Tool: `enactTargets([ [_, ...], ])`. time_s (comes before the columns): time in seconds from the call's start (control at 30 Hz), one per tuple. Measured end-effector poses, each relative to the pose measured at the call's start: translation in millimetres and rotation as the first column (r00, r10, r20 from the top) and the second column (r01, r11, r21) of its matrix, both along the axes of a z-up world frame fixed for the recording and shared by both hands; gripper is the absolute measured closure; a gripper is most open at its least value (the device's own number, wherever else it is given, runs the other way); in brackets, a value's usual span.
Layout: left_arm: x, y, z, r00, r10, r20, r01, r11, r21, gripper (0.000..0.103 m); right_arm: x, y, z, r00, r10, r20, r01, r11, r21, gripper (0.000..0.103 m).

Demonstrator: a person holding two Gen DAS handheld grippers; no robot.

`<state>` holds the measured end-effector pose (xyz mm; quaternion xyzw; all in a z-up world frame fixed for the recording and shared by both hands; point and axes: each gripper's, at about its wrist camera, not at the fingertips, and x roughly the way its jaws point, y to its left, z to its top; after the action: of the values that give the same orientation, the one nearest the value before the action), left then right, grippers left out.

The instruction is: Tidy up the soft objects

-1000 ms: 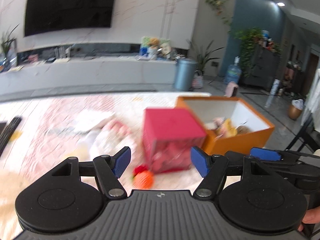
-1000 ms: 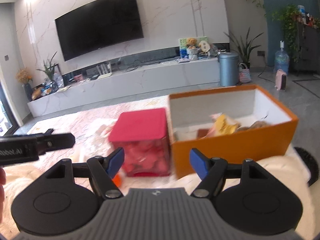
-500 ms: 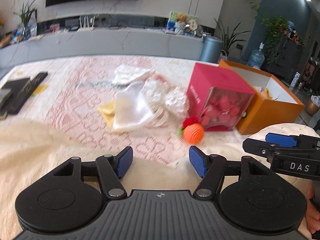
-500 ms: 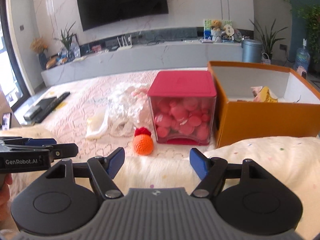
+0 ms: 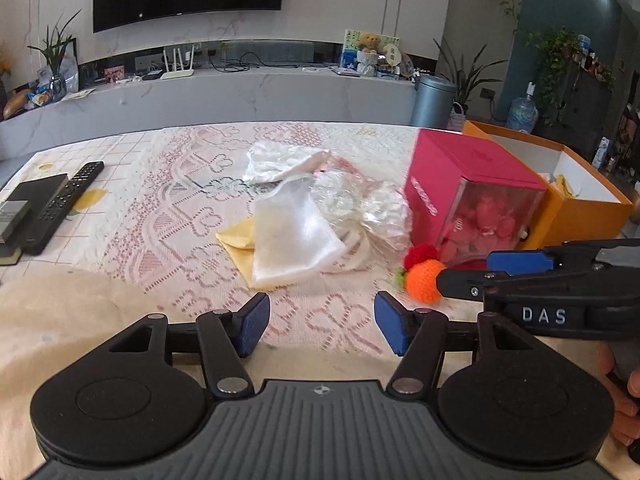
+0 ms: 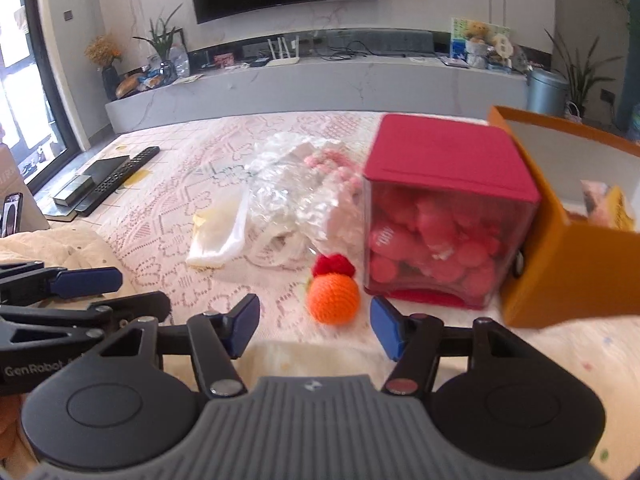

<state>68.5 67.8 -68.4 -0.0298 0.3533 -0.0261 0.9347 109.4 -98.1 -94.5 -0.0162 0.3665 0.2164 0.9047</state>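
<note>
Lace tablecloth (image 6: 168, 240), orange knitted ball (image 6: 332, 298) just ahead between right gripper (image 6: 314, 326) fingers

Stuff you can't really make out here

The orange box (image 6: 560, 264) is cut off at 3 o'clock in the right wrist view, contents blurry. The right tongs (image 5: 492, 276) hide part of the orange knitted ball (image 5: 423, 280).

Left gripper (image 5: 322, 328) and right gripper (image 6: 314, 326): black linkage arms on round black discs, silver pivot screws, ribbed grey housing bearing a small round emblem, and blue pads on the fingertips (image 5: 252, 330). Side lettering reads "DAS" on the right unit, "GenRobot" on the left. Bare skin shows at the frame edge.
</note>
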Motion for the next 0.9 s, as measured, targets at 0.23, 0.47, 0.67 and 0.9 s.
enactTargets([
  [0.23,25,42,6,0.990,0.126,-0.070,-0.125,0.992,0.020,0.032,21,41,5,0.994,0.104,0.029,-0.104,0.995,0.011,0.050],
  [0.47,39,81,1,0.964,0.247,-0.101,-0.253,0.967,-0.044,0.040,53,99,-1,0.981,0.187,0.050,-0.186,0.982,-0.016,0.050],
  [0.67,39,96,-7,0.949,0.283,-0.137,-0.301,0.945,-0.128,0.040,79,128,-30,0.982,0.188,-0.030,-0.189,0.981,-0.041,0.037],
  [0.9,50,93,-16,0.951,0.251,-0.179,-0.277,0.952,-0.135,0.039,102,134,-54,0.982,0.128,-0.138,-0.135,0.990,-0.045,0.060],
])
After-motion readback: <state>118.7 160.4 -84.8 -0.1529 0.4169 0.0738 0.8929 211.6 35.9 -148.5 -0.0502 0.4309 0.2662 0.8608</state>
